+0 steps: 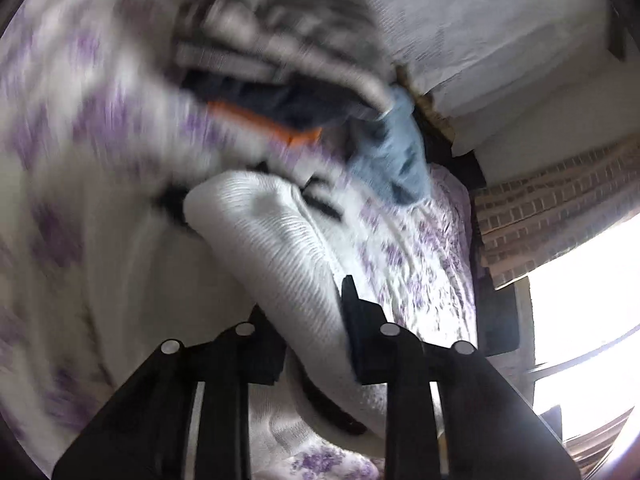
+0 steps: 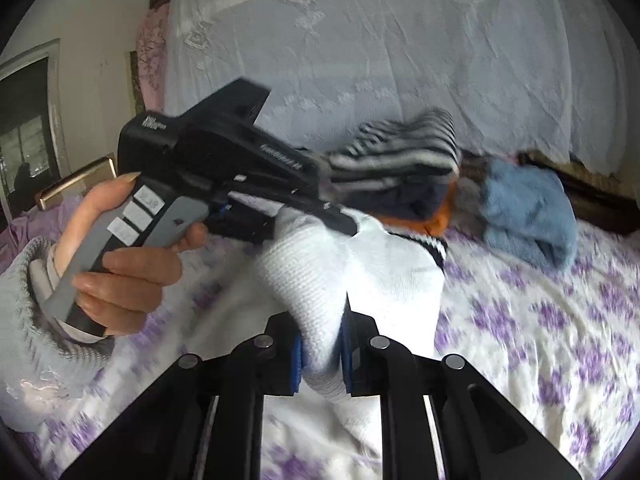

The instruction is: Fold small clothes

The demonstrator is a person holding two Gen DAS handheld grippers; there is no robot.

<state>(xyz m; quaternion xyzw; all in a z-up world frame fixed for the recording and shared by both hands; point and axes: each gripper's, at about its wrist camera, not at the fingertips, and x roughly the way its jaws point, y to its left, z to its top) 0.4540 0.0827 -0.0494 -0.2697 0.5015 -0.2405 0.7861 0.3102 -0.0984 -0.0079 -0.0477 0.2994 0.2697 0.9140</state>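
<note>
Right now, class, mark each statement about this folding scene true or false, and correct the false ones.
1. Both grippers hold the white garment. True: right gripper and left gripper are both shut on it.
2. The blue cloth lies on the striped stack. False: it lies beside the stack, on the bedsheet.
3. The bedsheet is plain white. False: it has purple flowers.
4. An orange item shows at the bottom of the stack. True.

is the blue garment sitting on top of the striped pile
No, the blue garment lies on the bedsheet to the right of the striped pile.
</note>
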